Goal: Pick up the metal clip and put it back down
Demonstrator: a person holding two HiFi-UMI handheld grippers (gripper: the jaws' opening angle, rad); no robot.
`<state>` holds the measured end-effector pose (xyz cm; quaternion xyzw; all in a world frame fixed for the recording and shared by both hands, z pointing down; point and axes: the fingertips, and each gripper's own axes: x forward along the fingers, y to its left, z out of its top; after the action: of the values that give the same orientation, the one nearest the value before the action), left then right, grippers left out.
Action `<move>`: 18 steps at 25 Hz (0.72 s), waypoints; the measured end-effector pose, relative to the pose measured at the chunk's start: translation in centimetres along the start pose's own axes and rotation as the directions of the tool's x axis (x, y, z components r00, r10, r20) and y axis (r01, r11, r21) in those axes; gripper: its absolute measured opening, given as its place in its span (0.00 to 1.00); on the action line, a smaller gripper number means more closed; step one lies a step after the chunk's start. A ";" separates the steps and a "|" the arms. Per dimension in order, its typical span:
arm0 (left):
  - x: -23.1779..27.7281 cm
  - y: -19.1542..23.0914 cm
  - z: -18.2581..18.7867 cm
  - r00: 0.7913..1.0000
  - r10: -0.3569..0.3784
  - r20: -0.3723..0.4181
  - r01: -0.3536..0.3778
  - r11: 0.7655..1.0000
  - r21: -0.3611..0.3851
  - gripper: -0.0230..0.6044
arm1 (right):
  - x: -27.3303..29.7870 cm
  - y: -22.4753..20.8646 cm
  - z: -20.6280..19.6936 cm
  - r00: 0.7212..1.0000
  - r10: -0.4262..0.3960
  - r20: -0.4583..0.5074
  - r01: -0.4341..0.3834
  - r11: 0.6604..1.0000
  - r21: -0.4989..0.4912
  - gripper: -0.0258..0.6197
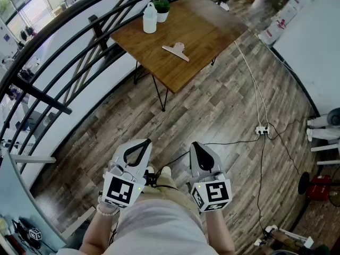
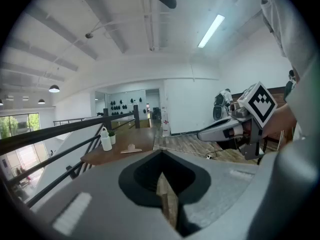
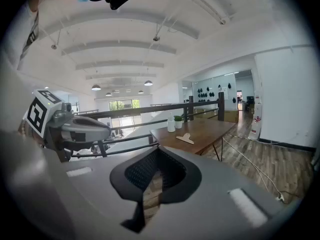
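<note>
Our left claw (image 1: 143, 142) is clenched on nothing. In its own view (image 2: 161, 152) the jaw tips meet, with only floor behind the hollow between them. Our right claw (image 1: 197, 145) is the same: tips together and empty, as its own view (image 3: 159, 149) shows. We hold both low against our body, side by side, pointing forward.

Beyond the tips is bare floor (image 1: 212, 116), and beyond that the table (image 1: 204, 28), well apart from both claws. The clip (image 1: 177, 50) lies flat on the tabletop, roughly mid-table. It is clear of the bottle (image 1: 150, 18) and the plant (image 1: 161, 8), which stand by the railing (image 1: 64, 23).

From the head view the clip sits straight ahead and falls between the lines of the two claws, a little closer to the right one's line. In the left gripper view it shows left of the jaw axis (image 2: 131, 148), and in the right gripper view it shows right of it (image 3: 186, 138), by about the same amount. We judge neither hand clearly nearer, with perhaps a slight edge to the right.

The clip's wide bar runs on a diagonal, from far-left to near-right as we face it, and its handles point away from us. We judge that we must first walk up to the table. A jaw line set across that diagonal bar should then suit the grasp.
</note>
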<state>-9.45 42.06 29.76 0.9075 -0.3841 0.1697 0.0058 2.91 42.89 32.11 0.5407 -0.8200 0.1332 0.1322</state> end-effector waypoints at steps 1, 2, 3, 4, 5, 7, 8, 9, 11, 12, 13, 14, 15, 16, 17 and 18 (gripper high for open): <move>0.1 0.0 0.0 1.000 -0.003 0.000 0.003 1.000 0.002 0.04 | 0.1 0.0 0.0 1.000 0.001 -0.001 -0.001 1.000 0.000 0.06; 0.2 0.0 0.0 1.000 -0.005 0.000 0.005 1.000 0.002 0.04 | 0.2 -0.1 0.0 1.000 0.001 -0.003 -0.001 1.000 0.000 0.06; 0.3 -0.1 -0.1 1.000 -0.006 0.000 0.006 1.000 -0.001 0.04 | 0.2 -0.1 -0.1 1.000 0.002 -0.004 -0.002 1.000 0.000 0.06; 0.4 -0.1 -0.2 1.000 -0.006 0.000 0.006 1.000 -0.006 0.04 | 0.3 -0.1 -0.1 1.000 0.003 -0.004 -0.003 1.000 -0.001 0.06; 0.4 -0.1 -0.2 1.000 -0.006 0.000 0.006 1.000 -0.010 0.04 | 0.4 -0.1 -0.1 1.000 0.004 -0.004 -0.004 1.000 -0.002 0.06; 0.5 -0.1 -0.3 1.000 -0.006 0.000 0.006 1.000 -0.011 0.04 | 0.5 -0.1 0.0 1.000 0.008 -0.003 -0.008 1.000 -0.007 0.06; 0.6 -0.1 -0.4 1.000 -0.006 0.000 0.006 1.000 -0.015 0.04 | 0.5 -0.1 0.0 1.000 0.008 -0.004 -0.008 1.000 -0.007 0.06; 0.6 -0.2 -0.3 1.000 -0.006 0.001 0.006 1.000 -0.014 0.04 | 0.5 -0.1 0.0 1.000 0.008 -0.005 -0.008 1.000 -0.006 0.06; 0.8 -0.1 -0.1 1.000 -0.009 0.006 0.009 1.000 -0.008 0.04 | 0.5 -0.2 -0.1 1.000 0.008 -0.007 -0.008 1.000 -0.002 0.06; 0.8 -0.1 -0.1 1.000 -0.009 0.009 0.009 1.000 -0.014 0.04 | 0.6 -0.2 -0.1 1.000 0.010 -0.005 -0.010 1.000 0.002 0.06; 0.9 -0.1 -0.1 1.000 -0.009 0.014 0.009 1.000 -0.026 0.04 | 0.6 -0.2 -0.1 1.000 0.013 -0.001 -0.013 1.000 0.009 0.06; 1.0 -0.1 -0.2 1.000 -0.008 0.019 0.009 0.999 -0.040 0.04 | 0.6 -0.3 0.0 1.000 0.016 0.005 -0.016 1.000 0.018 0.06; 1.0 -0.1 -0.2 1.000 -0.008 0.022 0.010 0.999 -0.050 0.04 | 0.6 -0.3 0.1 1.000 0.019 0.011 -0.019 0.999 0.026 0.06; 1.1 -0.1 -0.1 1.000 -0.009 0.025 0.010 0.999 -0.051 0.04 | 0.6 -0.2 0.1 1.000 0.023 0.017 -0.023 0.999 0.029 0.06; 1.1 -0.1 0.1 1.000 -0.011 0.026 0.012 0.999 -0.044 0.04 | 0.6 -0.1 0.2 0.999 0.028 0.021 -0.028 0.999 0.030 0.06; 1.1 -0.1 0.2 1.000 -0.013 0.027 0.014 0.999 -0.038 0.04 | 0.6 0.0 0.3 0.999 0.034 0.024 -0.035 0.999 0.029 0.07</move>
<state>-8.59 41.32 29.89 0.9121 -0.3811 0.1502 0.0190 2.66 42.31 32.01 0.5300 -0.8286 0.1411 0.1122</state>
